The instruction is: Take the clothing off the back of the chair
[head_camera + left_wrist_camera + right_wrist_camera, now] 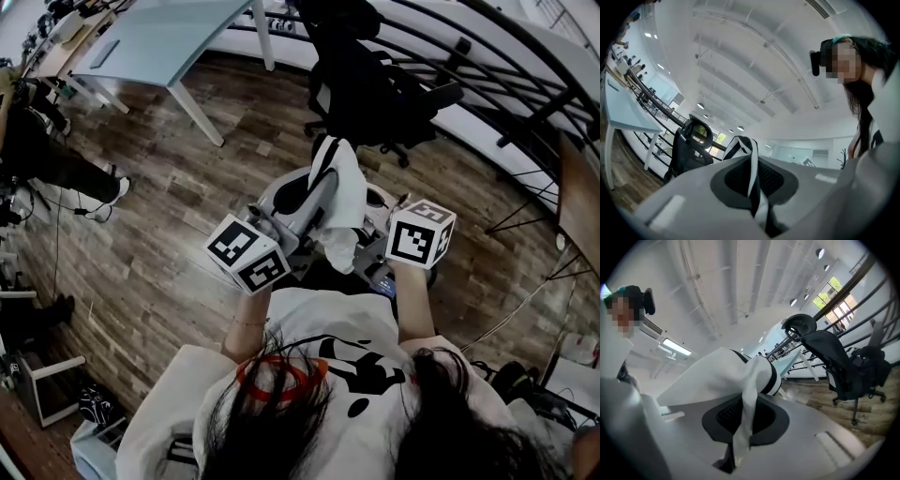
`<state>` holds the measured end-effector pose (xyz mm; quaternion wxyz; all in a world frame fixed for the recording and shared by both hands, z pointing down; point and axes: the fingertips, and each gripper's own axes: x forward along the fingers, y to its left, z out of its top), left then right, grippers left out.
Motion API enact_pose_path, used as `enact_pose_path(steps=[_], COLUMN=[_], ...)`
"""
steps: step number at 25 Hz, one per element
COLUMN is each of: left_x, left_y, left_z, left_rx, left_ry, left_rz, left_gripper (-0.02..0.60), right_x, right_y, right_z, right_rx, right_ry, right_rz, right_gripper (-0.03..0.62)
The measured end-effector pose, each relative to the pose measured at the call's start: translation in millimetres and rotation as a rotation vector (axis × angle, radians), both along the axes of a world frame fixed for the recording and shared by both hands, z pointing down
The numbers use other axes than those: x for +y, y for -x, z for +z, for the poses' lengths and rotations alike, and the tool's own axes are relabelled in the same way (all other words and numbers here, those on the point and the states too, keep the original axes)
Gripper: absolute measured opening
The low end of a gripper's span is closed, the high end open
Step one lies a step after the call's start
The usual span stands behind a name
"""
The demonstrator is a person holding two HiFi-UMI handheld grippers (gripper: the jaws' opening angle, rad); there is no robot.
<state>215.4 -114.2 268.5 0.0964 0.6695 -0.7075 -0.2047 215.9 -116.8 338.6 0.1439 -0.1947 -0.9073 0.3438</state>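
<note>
Clothing is hanging pinched in the closed fingers of my left gripper and right gripper, so I'm holding it clear of the chair.

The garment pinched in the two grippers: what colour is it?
White with black bands; the garment shows best in the right gripper view.

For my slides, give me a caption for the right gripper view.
White, black-trimmed clothing pinched in the right gripper, black office chair behind.
</note>
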Motion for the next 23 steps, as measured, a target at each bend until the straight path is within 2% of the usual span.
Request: enact_pose_path(steps=[4,7,11,23], left_x=[10,21,30,27], left_y=[2,10,20,30], left_z=[-2,0,4,10], left_rx=[-0.003,-0.002,0.009,-0.02], left_ry=[-0.007,-0.008,-0.002,0.041], left_rz=[-0.011,-0.039,-0.068,-0.099], left_gripper=[0.008,0.008,0.008,0.009], right_x=[23,32,30,24], right_y=[-3,-2,0,8], right_z=[30,30,26,19], right_rx=[0.086,0.075,0.063,0.048], right_ry=[-0.028,-0.001,-0.021,-0.018], right_rz=[-0.038,-0.049,-0.038,-0.05], right_gripper=[0.031,0.031,0.029,0.031])
